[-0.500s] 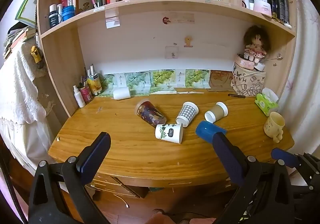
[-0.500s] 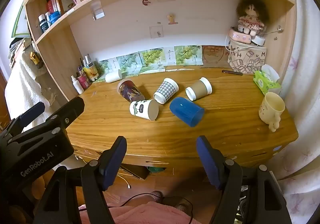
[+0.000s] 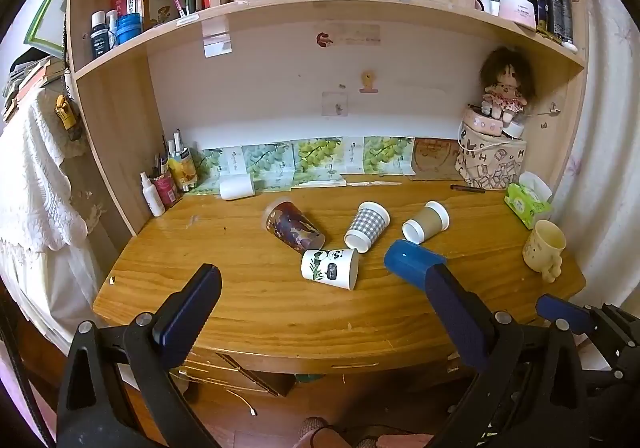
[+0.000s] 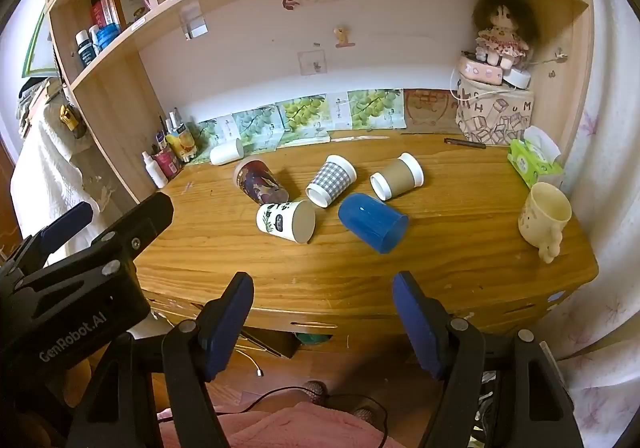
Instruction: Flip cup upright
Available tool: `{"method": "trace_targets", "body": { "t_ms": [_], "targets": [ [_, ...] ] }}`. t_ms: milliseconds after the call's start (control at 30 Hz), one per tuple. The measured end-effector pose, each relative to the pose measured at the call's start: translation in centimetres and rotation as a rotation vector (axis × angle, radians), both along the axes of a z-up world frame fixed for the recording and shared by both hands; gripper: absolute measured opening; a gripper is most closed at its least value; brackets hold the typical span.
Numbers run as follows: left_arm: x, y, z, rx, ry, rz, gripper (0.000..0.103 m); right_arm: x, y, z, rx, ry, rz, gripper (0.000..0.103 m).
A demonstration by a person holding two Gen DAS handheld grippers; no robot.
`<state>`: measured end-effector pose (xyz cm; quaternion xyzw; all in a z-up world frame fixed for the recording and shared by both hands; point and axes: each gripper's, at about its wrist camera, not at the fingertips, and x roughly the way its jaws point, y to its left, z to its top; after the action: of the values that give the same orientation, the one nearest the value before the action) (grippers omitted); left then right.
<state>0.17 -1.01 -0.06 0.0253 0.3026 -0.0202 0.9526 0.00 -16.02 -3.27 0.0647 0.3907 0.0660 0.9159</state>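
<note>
While both grippers hang before the near edge of the tabletop, their blue-padded fingers stand spread wide with nothing between them. From the right wrist view, the right gripper faces the middle of the cluster of cups, and the left gripper's black body shows at the lower left. From the left wrist view, the left gripper's right finger overlaps the near end of the blue cup.

Five cups lie on their sides in the middle of the tabletop. Nearest is the panda cup, its mouth turned right and toward the near edge; just right of it lies the blue cup, mouth toward the near right. Behind them, from left to right, lie a dark patterned cup touching the panda cup, a checked cup and a brown cup, both with white rims.

At the right edge a cream mug stands upright, with a green tissue pack beyond it. A white cylinder lies at the far left, near the bottles and pens.
</note>
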Motion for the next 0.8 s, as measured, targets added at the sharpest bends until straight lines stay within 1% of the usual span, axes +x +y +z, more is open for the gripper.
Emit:
{"method": "trace_targets", "body": {
  "t_ms": [133, 233, 533, 800],
  "targets": [
    [-0.3, 0.2, 0.3, -0.005, 0.004, 0.009, 0.102, -0.3, 0.1, 0.0, 0.005, 0.005, -0.001, 0.073],
    [-0.5, 0.2, 0.0, -0.005, 0.015, 0.01, 0.102, -0.4, -0.4, -0.1, 0.011, 0.009, 0.002, 0.073],
    [-1.5, 0.1, -0.7, -0.013, 0.056, 0.016, 0.102, -1.3, -0.2, -0.6, 0.021, 0.037, 0.016, 0.073],
    [-1.7, 0.9, -1.5, -0.035, 0.115, 0.037, 0.102, -1.5, 0.3, -1.1, 0.029, 0.077, 0.032, 0.073]
  ]
}}
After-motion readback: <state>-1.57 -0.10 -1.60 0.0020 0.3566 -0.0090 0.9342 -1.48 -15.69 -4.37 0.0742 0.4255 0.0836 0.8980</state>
